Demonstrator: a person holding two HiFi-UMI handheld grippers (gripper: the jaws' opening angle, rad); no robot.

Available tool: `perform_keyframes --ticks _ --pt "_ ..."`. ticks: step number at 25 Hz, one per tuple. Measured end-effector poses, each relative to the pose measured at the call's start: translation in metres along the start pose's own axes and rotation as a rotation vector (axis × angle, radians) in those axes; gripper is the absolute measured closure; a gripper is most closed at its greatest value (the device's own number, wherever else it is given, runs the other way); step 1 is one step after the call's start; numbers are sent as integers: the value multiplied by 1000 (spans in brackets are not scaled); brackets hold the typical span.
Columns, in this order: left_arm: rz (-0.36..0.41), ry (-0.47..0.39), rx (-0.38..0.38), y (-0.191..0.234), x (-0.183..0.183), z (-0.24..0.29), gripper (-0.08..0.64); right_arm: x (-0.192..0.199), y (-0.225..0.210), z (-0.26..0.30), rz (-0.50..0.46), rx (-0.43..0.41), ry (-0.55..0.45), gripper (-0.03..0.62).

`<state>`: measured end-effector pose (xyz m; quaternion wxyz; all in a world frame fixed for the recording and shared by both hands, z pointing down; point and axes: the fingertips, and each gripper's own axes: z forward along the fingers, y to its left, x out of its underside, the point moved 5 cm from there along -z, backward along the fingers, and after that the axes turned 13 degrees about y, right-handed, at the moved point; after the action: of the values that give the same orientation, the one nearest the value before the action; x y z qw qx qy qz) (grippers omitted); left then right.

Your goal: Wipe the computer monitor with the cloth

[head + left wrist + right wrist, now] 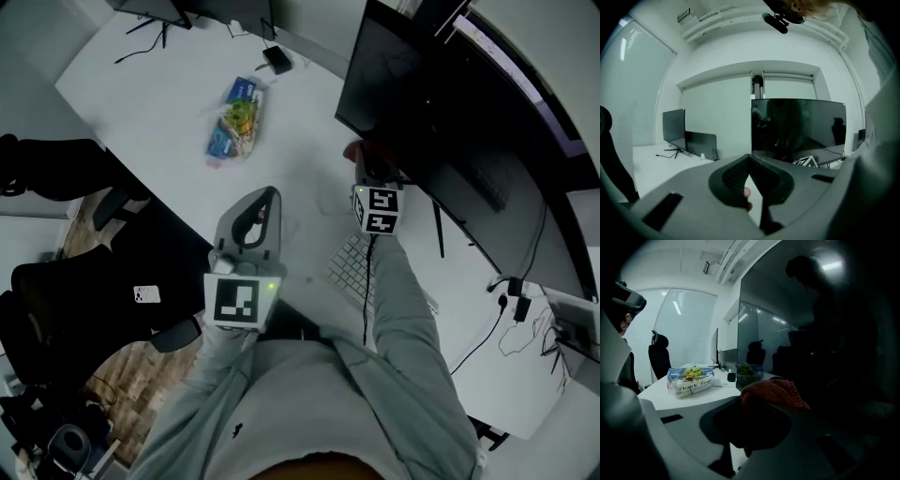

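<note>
The left hand-held gripper (pixel 265 197) hangs over the desk (pixel 141 84) edge with its jaws brought together at the tips and nothing between them. At its eleven o'clock lies a printed plastic packet (pixel 234 120), well apart from the work.

At its two o'clock, the right hand-held gripper (pixel 367 171) is clamped on the orange cloth (pixel 776 392). The cloth bunches up over the jaws as a knitted wad, right at the lower left edge of the monitor (pixel 441 122). I cannot tell if it touches the glass.

The cloth looks soft and light, limp enough to fold wherever it is pinched. A bite on a thick gathered fold, as here, should keep a padded face forward and the hard jaw tips off the panel. The monitor looks glossy, wide and fragile on a thin stand. I would expect it to want light, even pressure.

The desk is white, smooth and mostly bare. A keyboard (pixel 354 267) sits at six o'clock of the right hand-held gripper, with cables trailing at four o'clock. Dark office chairs (pixel 56 169) stand on the wood floor at nine o'clock, and another screen (pixel 674 126) sits further along the pale, glass-walled room.
</note>
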<state>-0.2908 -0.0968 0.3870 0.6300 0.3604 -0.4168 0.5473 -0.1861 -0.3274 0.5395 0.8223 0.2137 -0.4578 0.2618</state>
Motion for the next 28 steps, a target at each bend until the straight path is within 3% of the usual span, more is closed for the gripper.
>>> perform_keyframes --ticks 14,21,25,28 --pt "-44 9 -74 55 5 -6 541 -43 57 76 -30 -69 43 540" --pt "-54 -10 -69 59 1 -9 541 -58 58 70 2 -80 23 540" --pt "-34 -35 -69 58 1 -12 541 -78 56 58 19 -79 -22 540" --pt "-61 -35 -74 56 -2 -17 541 -98 57 49 33 -79 -51 540"
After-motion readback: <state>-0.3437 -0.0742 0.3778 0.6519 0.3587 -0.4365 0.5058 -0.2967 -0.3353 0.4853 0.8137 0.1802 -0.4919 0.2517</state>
